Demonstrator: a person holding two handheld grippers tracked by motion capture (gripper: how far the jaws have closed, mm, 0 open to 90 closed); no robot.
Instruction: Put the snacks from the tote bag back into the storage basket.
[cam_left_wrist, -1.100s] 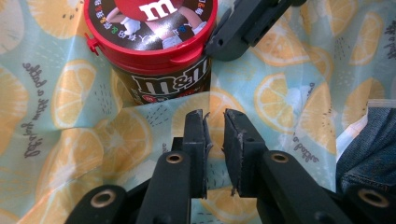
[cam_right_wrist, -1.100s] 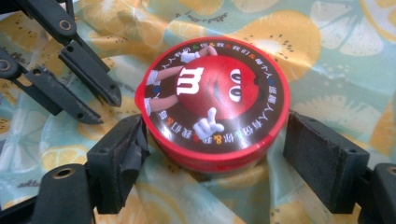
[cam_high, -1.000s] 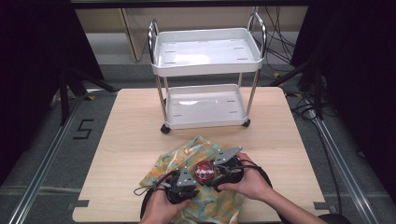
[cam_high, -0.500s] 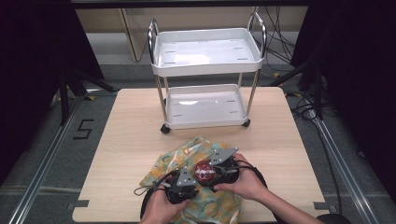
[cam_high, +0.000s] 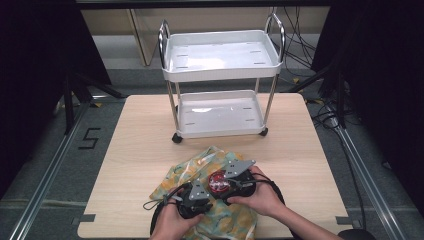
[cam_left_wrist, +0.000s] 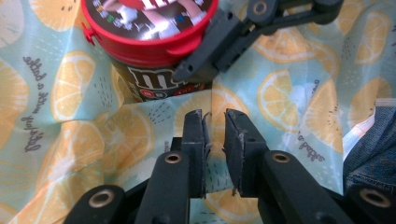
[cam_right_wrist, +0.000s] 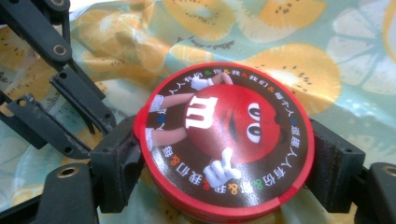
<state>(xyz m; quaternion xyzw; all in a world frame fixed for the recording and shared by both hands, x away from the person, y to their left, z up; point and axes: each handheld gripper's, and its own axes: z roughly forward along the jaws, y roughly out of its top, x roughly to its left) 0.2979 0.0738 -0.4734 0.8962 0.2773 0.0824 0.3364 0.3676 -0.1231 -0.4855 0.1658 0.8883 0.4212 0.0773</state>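
A round M&M's can (cam_high: 218, 181) with a red lid (cam_right_wrist: 224, 135) stands on a mint cloth (cam_high: 192, 167) printed with orange slices, near the table's front edge. My right gripper (cam_right_wrist: 226, 161) is shut on the can. Its pads press the lid's two sides, and its jaws have just been closing on it. Just left of the can, my left gripper (cam_left_wrist: 215, 123) is shut on a raised fold of the cloth (cam_left_wrist: 299, 93). Ahead of it, the can (cam_left_wrist: 149, 42) is touched by a jaw of the right gripper.
A white two-shelf cart (cam_high: 220, 55) on castors stands at the back of the wooden table (cam_high: 145, 130), both shelves bare. Cables trail from the grippers over the front edge. Blue denim (cam_left_wrist: 373, 140) shows beside the cloth.
The right gripper with the can has shifted slightly left, toward the left gripper. The left gripper and the cloth have stayed put.
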